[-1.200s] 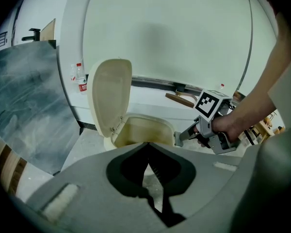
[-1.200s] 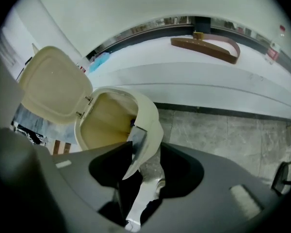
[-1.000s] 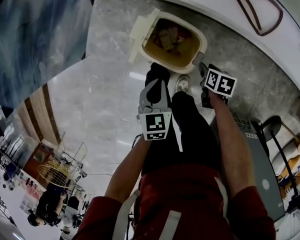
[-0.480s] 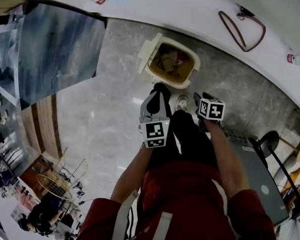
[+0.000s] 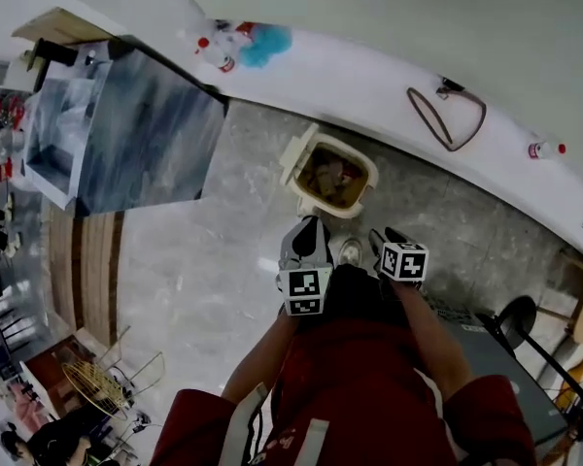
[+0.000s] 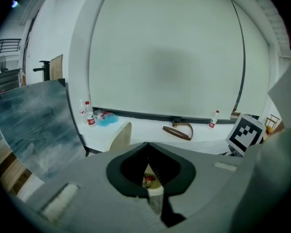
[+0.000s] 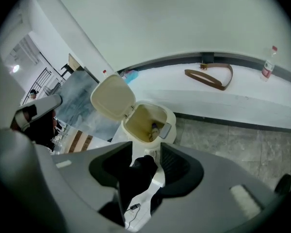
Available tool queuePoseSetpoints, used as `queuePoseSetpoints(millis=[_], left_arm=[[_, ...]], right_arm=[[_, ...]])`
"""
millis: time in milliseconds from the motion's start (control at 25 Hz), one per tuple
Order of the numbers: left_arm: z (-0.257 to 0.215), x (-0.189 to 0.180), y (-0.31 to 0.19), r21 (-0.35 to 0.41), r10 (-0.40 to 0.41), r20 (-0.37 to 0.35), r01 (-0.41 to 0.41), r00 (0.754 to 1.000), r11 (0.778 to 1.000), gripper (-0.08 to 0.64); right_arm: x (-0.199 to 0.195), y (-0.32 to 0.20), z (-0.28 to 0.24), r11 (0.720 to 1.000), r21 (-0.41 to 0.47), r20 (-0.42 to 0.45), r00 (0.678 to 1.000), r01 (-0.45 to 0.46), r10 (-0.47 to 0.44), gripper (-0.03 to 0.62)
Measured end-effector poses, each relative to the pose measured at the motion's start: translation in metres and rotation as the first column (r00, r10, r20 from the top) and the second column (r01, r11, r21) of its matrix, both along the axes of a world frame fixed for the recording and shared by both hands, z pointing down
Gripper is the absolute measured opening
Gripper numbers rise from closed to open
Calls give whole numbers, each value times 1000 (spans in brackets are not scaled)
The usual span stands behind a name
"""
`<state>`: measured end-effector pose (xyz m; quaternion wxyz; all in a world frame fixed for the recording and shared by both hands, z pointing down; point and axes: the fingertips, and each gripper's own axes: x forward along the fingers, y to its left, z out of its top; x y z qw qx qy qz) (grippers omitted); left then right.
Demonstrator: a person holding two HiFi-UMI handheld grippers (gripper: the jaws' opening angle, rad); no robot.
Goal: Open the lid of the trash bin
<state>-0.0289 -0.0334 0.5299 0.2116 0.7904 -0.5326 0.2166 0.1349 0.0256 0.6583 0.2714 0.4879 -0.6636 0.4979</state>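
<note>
Bin open on the floor, both tongs clear of it.

The bin (image 5: pixel 369 175) stands on the stone floor (image 5: pixel 223 260) against the white ledge (image 5: pixel 360 81). Its lid (image 7: pixel 112 97) is swung open and stands up from the rim on the side toward the grey slab (image 5: pixel 146 134), with rubbish showing inside. The left gripper (image 6: pixel 146 145) is clenched: its jaw tips meet with nothing between them, and the bin's inside shows through the gap behind the tips. The right gripper (image 7: pixel 146 145) is released: its jaws stand apart and grasp nothing, with the person's dark leg (image 7: pixel 138 171) showing far beyond them. Both grippers are on the person's side of the bin and apart from it, the left toward the lid side. Behind the bin on the ledge lie a brown strap (image 7: pixel 202 78) and, past the lid, bottles (image 6: pixel 89 116).
</note>
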Motion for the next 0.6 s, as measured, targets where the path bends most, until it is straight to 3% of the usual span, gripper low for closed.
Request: queuePoseSetpoints(millis=[240,440,600], left_arm=[[-47,-9,-8,66,-20,-21,22,1000,998,5],[-83,-15,-10,126,-46,-42,51,998,991,5],[-124,-20,-9,205,-53,-52,62,997,977,5]], right_arm=[[-19,2,-54,1000,12,25,1000,16,-16,172],[-24,-14,-106,994,106,36,999,10,-14,173],[-19,-30,-153,974,225,15,1000,19,-23,173]])
